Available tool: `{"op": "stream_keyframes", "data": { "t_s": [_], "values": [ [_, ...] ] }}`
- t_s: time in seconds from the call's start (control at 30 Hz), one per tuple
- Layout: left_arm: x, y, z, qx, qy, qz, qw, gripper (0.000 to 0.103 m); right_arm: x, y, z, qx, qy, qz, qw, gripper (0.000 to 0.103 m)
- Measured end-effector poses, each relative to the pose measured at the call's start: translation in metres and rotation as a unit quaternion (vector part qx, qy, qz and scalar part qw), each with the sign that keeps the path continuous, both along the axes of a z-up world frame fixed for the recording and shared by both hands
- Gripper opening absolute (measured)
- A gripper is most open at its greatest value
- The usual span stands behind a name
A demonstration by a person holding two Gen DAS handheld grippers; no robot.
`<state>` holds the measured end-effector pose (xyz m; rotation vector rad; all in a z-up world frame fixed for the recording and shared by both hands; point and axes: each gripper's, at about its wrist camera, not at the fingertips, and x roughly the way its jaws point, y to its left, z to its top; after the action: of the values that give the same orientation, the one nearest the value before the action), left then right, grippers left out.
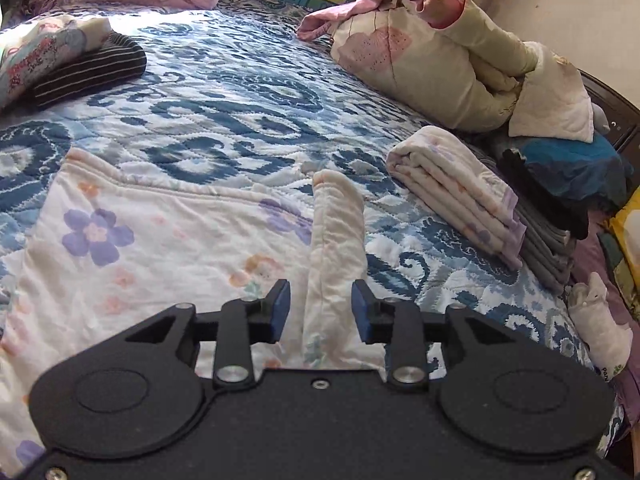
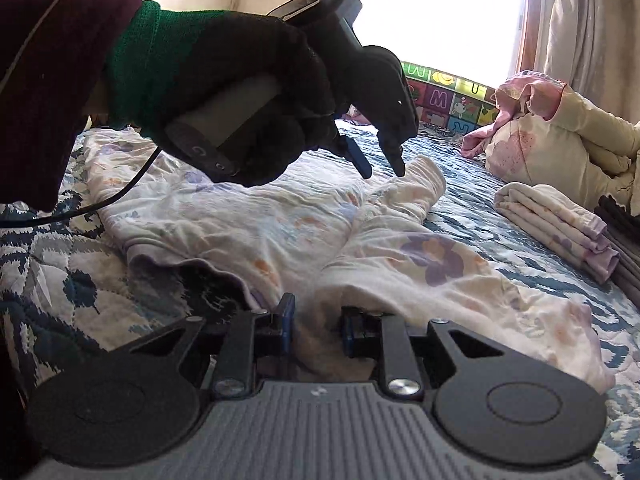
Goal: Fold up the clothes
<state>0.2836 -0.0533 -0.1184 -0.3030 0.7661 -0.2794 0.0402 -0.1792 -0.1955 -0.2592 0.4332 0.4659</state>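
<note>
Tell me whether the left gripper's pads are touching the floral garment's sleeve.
Apart. In the left wrist view the left gripper stands open around the sleeve, with a gap visible between each blue pad and the cloth.

Letters "M", "W", "U" on alphabet mat (image 2: 440,98)

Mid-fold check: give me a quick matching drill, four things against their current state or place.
Things:
1. left claw
2. right claw
3. floral garment
4. folded floral piece

States:
A. stacked on grey folded clothes
B. spread on the quilt, one sleeve lying over it
C. open, sleeve between the pads
D. shut on the garment's edge

Pairs: 1-C, 2-D, 3-B, 4-A
</note>
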Motion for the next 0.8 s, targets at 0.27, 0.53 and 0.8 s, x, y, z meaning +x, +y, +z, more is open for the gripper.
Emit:
{"op": "stream_keyframes", "data": {
  "t_s": [0.27,0.53,0.8],
  "values": [
    [0.048,-0.015,-0.009,0.021,0.019,-0.004,0.9996,0.005,-0.003,-0.002,0.001,0.003,0.002,0.001,1.000,0.025],
    [0.034,0.016,-0.030,0.007,0.033,0.080,0.9962,0.004,0.002,-0.004,0.000,0.010,0.010,0.003,1.000,0.025],
    [0.034,-0.024,-0.033,0.156,-0.019,0.012,0.9876,0.006,0.004,-0.003,-0.003,0.018,0.014,0.003,1.000,0.025]
  ]
}}
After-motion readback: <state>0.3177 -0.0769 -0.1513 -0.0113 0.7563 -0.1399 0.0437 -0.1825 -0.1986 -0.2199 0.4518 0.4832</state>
